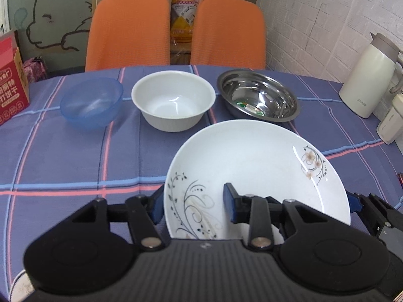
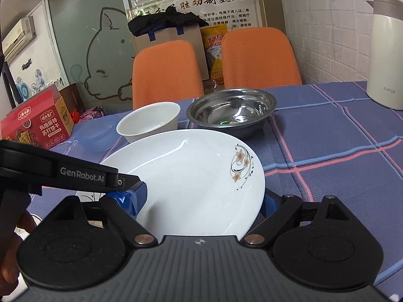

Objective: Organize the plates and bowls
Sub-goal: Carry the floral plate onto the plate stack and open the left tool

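A white plate with flower prints [image 1: 252, 166] [image 2: 196, 176] is held tilted above the checked cloth. My left gripper [image 1: 192, 198] is shut on its left rim, one blue pad on top and one underneath. Its black housing [image 2: 83, 176] reaches in from the left in the right wrist view. My right gripper [image 2: 201, 198] [image 1: 357, 201] is shut on the plate's right side, with pads against the top face and the rim's underside. Behind stand a blue plastic bowl [image 1: 92, 102] [image 2: 97, 136], a white bowl [image 1: 173, 100] [image 2: 148, 123] and a steel bowl [image 1: 258, 95] [image 2: 231, 113].
A cream jug [image 1: 370, 75] [image 2: 385, 58] and a white appliance [image 1: 390, 123] stand at the right edge. At the left sits a red biscuit box [image 1: 12, 88] [image 2: 37, 125]. Two orange chairs [image 1: 128, 30] back the table. Another patterned plate's rim [image 1: 21, 283] shows bottom left.
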